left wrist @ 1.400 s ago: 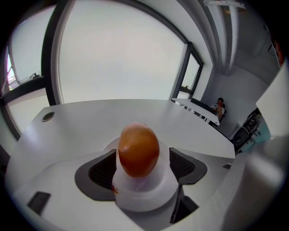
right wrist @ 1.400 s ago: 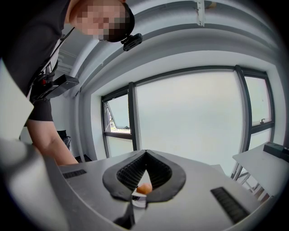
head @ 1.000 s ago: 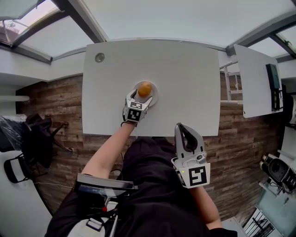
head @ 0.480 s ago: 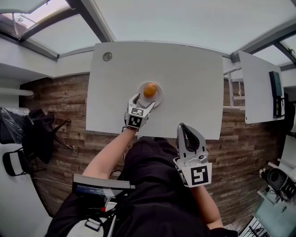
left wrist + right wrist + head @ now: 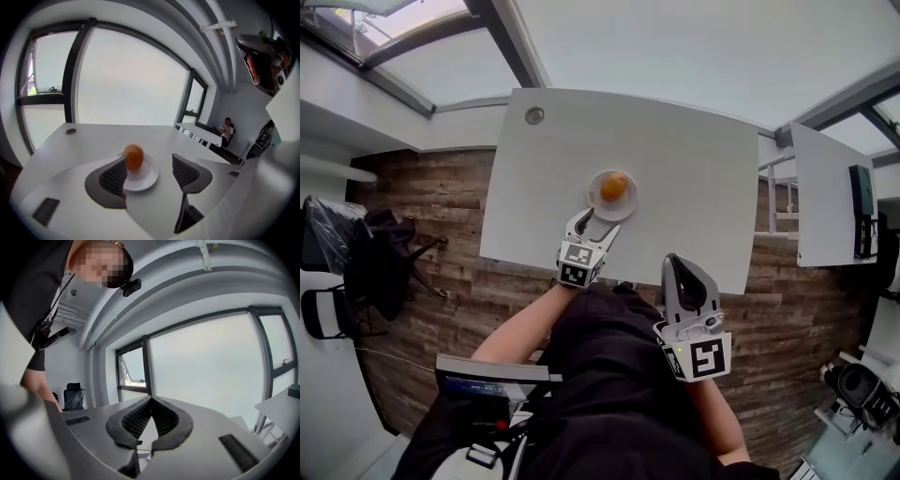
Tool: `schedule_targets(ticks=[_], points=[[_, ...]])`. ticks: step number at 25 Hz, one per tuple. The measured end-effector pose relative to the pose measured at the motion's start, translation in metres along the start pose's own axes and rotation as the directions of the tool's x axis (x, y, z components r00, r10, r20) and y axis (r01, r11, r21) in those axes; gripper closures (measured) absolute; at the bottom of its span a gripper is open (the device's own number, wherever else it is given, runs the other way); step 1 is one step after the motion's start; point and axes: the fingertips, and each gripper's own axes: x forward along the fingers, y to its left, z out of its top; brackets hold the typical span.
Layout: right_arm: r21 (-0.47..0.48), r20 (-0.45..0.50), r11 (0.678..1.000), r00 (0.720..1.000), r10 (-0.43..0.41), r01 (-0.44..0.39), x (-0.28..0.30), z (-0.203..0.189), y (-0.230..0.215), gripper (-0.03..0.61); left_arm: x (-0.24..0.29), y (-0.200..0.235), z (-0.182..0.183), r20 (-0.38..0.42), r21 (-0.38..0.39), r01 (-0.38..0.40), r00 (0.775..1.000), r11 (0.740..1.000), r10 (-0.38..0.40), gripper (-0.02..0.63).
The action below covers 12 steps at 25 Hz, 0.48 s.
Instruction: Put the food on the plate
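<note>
1. White table [image 5: 694,159] spans the upper middle of the head view, above a wood-plank floor [image 5: 431,216].
2. Right gripper [image 5: 678,261] hangs off the table's near edge, over the person's dark lap [image 5: 609,375]; its jaws meet at the tips, clenched on nothing.
3. Left gripper [image 5: 598,223] hovers just short of the plate, tilted down toward it; its jaws stand wide apart, released, have just been closing slightly, and nothing is between them.
4. Plate [image 5: 626,208], white and round, lies on the table, toward its near edge.
5. Orange [image 5: 613,187] sits on the plate, beyond the left jaw tips, untouched by either gripper.
</note>
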Motion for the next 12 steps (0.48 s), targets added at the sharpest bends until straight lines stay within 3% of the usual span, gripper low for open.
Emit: schedule_targets(ticks=[3, 7, 12], points=[[-0.006, 0.002, 1.0, 1.0, 0.007, -0.007, -0.002, 0.003, 0.005, 0.581, -0.021, -0.007, 0.012, 0.024, 0.001, -0.019, 1.0, 1.0, 0.019, 0.304], [-0.008, -0.015, 1.0, 1.0, 0.011, -0.011, 0.001, 0.0, 0.008, 0.581, -0.046, -0.023, 0.027, 0.112, -0.084, 0.048, 0.993, 0.995, -0.039, 0.358], [-0.002, -0.011, 0.999, 0.999, 0.034, -0.034, 0.004, 0.001, 0.019, 0.581, -0.09, -0.034, 0.056, 0.21, -0.078, 0.043, 0.977, 0.996, -0.025, 0.4]])
